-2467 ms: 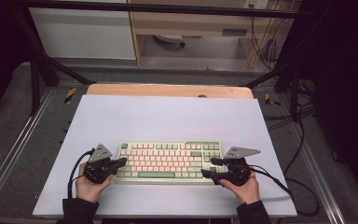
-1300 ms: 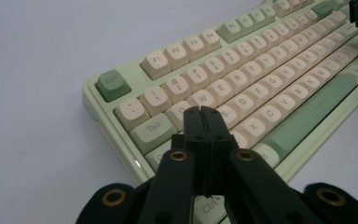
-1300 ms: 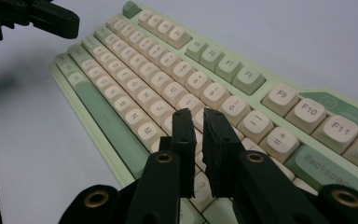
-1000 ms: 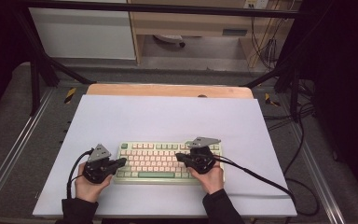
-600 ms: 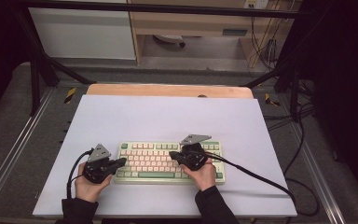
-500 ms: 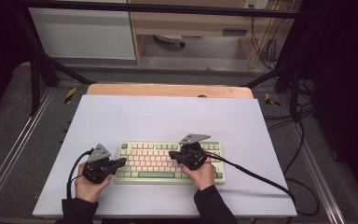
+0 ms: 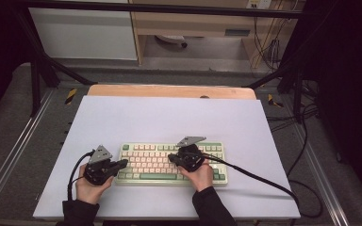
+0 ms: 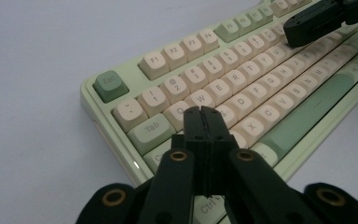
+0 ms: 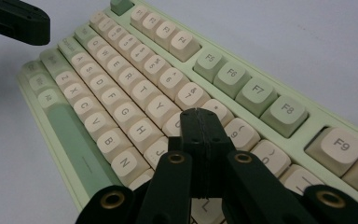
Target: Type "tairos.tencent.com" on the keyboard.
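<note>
A pale green keyboard (image 7: 160, 162) with cream keys lies near the table's front edge. My left gripper (image 7: 122, 163) rests at its left end, jaws shut with nothing between them; in the left gripper view its tips (image 8: 203, 112) hover over the keys near Q and A of the keyboard (image 8: 261, 79). My right gripper (image 7: 171, 157) is over the keyboard's middle, also shut and empty; in the right gripper view its tips (image 9: 199, 113) sit above the keys around U and I of the keyboard (image 9: 135, 79). The other gripper (image 9: 14, 21) shows at the far end.
The white table top (image 7: 169, 117) stretches wide behind the keyboard, with a wooden strip (image 7: 169, 91) along its far edge. Black cables (image 7: 259, 176) trail from the right gripper off the table's right side. Metal frame rails (image 7: 9, 155) flank the table.
My right gripper has moved left from the keyboard's right end to above its middle keys. The left gripper has stayed put at the left end.
</note>
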The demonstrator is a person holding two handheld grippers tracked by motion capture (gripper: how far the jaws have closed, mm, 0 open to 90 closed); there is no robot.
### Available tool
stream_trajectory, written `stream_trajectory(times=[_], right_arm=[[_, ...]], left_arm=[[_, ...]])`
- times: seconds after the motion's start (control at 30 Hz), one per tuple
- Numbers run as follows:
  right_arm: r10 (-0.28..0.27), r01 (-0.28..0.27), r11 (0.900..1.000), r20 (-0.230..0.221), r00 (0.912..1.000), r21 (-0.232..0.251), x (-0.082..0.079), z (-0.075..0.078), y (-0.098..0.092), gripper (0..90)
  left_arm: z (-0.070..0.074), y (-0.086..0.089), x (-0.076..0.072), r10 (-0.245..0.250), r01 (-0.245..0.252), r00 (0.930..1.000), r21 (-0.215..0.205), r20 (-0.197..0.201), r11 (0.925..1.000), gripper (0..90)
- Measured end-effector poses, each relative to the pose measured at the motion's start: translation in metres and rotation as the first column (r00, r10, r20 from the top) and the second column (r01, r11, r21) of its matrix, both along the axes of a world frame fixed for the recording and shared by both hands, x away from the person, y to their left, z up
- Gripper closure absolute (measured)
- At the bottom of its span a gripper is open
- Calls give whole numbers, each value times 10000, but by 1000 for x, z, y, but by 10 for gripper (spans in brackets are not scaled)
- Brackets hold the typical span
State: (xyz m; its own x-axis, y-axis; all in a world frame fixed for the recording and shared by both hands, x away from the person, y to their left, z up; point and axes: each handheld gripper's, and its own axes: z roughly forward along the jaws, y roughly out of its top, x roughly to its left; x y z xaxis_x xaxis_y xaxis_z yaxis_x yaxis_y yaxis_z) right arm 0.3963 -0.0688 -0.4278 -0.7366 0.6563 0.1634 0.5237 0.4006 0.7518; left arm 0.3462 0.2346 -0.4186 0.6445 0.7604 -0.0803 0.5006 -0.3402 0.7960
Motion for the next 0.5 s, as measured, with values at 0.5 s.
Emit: stream_trajectory(times=[0.5], right_arm=[[116,-116,9999,53,9999,-107,-2,0,-1,900]], left_arm=[[1,0,0,2,-2,10000,-31,24,10000,900]])
